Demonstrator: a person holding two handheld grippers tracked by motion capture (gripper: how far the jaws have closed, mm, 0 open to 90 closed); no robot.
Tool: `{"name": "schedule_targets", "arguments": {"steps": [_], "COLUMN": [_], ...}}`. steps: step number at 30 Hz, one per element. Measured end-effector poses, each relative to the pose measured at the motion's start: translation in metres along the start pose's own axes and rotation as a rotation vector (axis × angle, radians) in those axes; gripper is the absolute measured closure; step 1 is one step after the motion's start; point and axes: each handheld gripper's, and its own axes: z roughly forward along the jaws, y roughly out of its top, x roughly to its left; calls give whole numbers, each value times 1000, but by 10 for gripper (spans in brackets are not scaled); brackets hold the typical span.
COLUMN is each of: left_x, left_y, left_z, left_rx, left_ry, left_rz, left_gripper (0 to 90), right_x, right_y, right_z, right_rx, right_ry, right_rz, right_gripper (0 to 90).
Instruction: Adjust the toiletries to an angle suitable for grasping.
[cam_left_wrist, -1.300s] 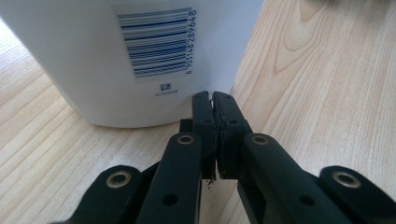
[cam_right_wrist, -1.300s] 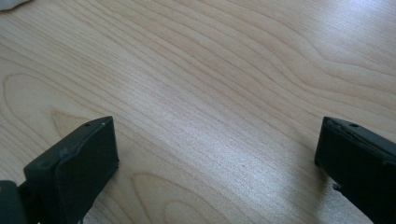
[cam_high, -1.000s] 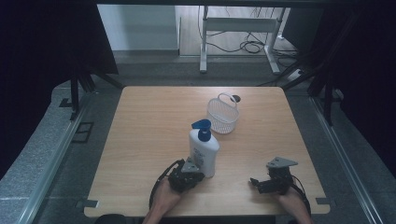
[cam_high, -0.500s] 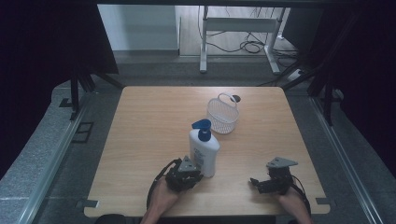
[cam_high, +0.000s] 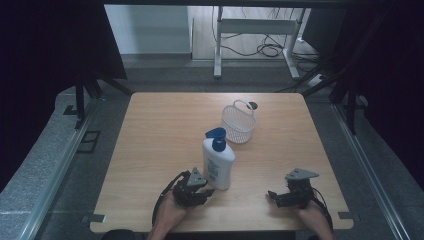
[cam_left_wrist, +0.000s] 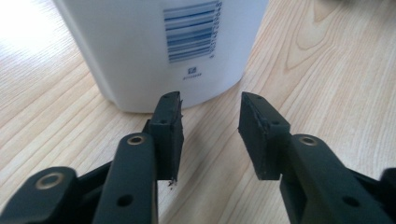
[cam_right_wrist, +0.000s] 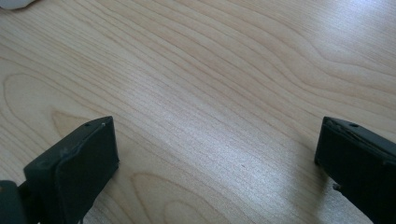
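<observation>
**Pump bottle and two grippers on a wooden table**

Pump bottle (cam_high: 218, 159): white with a blue pump head, upright, near the front middle of the table (cam_high: 160, 135).

Left gripper (cam_high: 201, 191): low over the table, pointing at the bottle's base. Jaws partly apart, just been opening; nothing between them, their tips just short of the bottle wall with bare wood in the gap.

Right gripper (cam_high: 272, 195): near the front right edge, well apart from the bottle. Jaws wide apart over bare wood, holding nothing.

Basket (cam_high: 238, 123): white, behind the bottle.

One pump bottle (cam_high: 218, 159), one white basket (cam_high: 238, 123), two grippers, one table (cam_high: 160, 130)
</observation>
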Motion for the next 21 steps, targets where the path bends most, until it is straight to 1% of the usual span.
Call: {"name": "schedule_targets", "arguments": {"steps": [3,7,9,13,16,17,21], "left_x": [1,3,5,8,9,10,11], "left_y": [-2,-5,-7,-10,-12,-14,-17], "left_z": [-3,-5,-6,-7,-8,-9,-10], "left_rx": [3,1,-5,-5,-5,-5,1], "left_ry": [14,20,24,28,34,37,44], "left_rz": [-11,-21,-33,-40,-43,-48,-62], "left_gripper": [536,490,457,393,370,347,303], "right_x": [0,0,0,0,0,0,0], "right_y": [0,0,0,0,0,0,0], "right_z": [0,0,0,0,0,0,0], "right_rx": [0,0,0,0,0,0,0], "right_ry": [0,0,0,0,0,0,0], "right_rz": [0,0,0,0,0,0,0], "right_gripper": [0,0,0,0,0,0,0]}}
